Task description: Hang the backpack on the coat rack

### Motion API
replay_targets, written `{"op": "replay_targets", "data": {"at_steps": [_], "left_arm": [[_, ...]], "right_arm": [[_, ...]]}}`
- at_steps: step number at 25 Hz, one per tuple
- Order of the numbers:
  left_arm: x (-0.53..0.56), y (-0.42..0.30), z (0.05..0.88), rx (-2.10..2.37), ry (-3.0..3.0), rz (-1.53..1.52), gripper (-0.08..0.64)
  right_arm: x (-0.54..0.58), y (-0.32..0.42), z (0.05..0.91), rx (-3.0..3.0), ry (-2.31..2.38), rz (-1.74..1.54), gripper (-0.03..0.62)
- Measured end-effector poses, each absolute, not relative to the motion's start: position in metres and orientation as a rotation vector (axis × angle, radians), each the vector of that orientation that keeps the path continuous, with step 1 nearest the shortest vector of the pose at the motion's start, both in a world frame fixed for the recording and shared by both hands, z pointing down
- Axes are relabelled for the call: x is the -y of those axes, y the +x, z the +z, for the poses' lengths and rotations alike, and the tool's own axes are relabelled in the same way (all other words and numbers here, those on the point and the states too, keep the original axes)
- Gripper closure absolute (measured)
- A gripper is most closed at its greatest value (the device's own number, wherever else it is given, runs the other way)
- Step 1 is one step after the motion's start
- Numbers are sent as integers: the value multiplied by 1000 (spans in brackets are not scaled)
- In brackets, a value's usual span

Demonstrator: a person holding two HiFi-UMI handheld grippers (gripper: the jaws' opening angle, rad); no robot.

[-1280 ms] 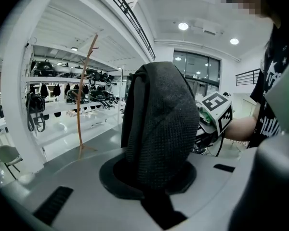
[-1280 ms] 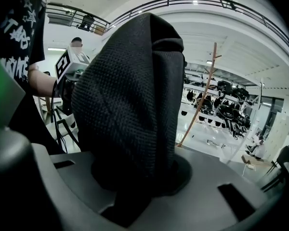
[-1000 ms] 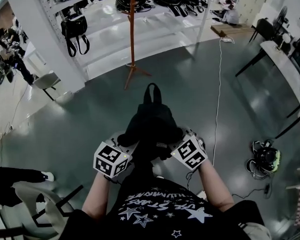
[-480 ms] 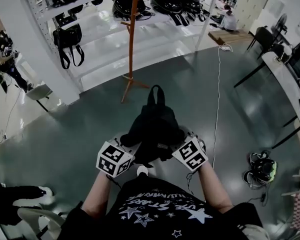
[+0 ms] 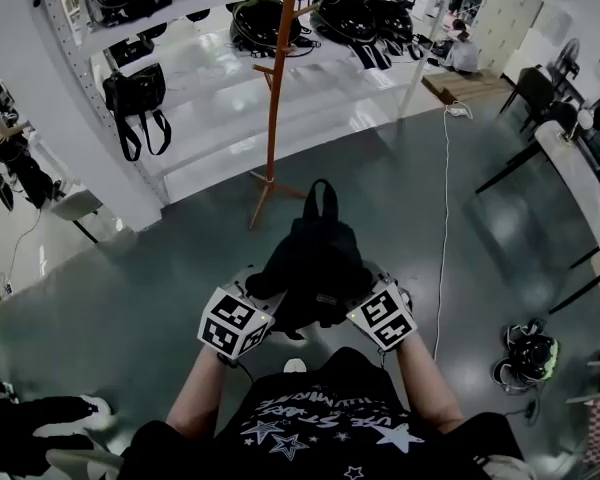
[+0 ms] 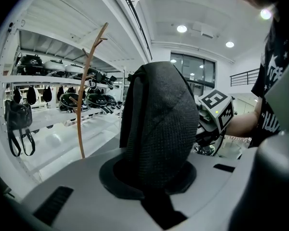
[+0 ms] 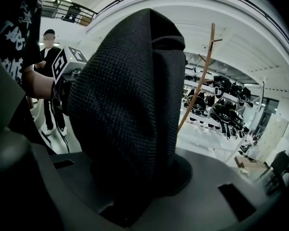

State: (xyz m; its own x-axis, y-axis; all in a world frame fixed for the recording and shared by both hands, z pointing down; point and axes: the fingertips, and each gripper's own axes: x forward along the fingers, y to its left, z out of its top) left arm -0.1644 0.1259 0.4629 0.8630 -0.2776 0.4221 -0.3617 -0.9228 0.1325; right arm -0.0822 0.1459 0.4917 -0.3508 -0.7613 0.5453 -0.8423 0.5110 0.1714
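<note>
A black backpack [image 5: 310, 268] hangs between my two grippers in front of my body, its top loop [image 5: 321, 196] pointing toward the rack. My left gripper [image 5: 265, 290] is shut on the bag's left side, and its own view fills with black mesh fabric [image 6: 161, 129] clamped in the left gripper [image 6: 154, 177]. On the bag's right side my right gripper [image 5: 358, 283] is shut, with fabric [image 7: 125, 109] pinched in the right gripper [image 7: 139, 177]. The orange coat rack [image 5: 275, 98] stands ahead on the floor, apart from the bag; the coat rack [image 6: 82, 105] also shows at the left of the left gripper view, and the coat rack [image 7: 202, 76] to the right of the bag in the right gripper view.
White shelving [image 5: 230, 58] behind the rack holds black bags and helmets; a black bag [image 5: 135, 93] hangs at its left. A white cable [image 5: 443, 218] runs along the floor on the right. Desks [image 5: 580, 168] line the right side, and gear [image 5: 528, 353] lies on the floor. A person [image 7: 49, 81] stands behind.
The coat rack and shelving have drawn closer and lower in the head view as I walk toward them. Both grippers still hold the backpack the same way.
</note>
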Motion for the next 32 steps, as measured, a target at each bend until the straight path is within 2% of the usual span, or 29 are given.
{"op": "replay_targets", "data": {"at_steps": [14,24,32], "left_arm": [[2,-103,496,673,2760,687,489],[125,-22,453,914,2716,633,491],[197,10,448,1063,2660,626,491]], "right_arm": [[-4,-21,531,2307,1147,183,486],[135,60,484,2398,976,43,486],[217,90,480,2445,854,-12,486]]}}
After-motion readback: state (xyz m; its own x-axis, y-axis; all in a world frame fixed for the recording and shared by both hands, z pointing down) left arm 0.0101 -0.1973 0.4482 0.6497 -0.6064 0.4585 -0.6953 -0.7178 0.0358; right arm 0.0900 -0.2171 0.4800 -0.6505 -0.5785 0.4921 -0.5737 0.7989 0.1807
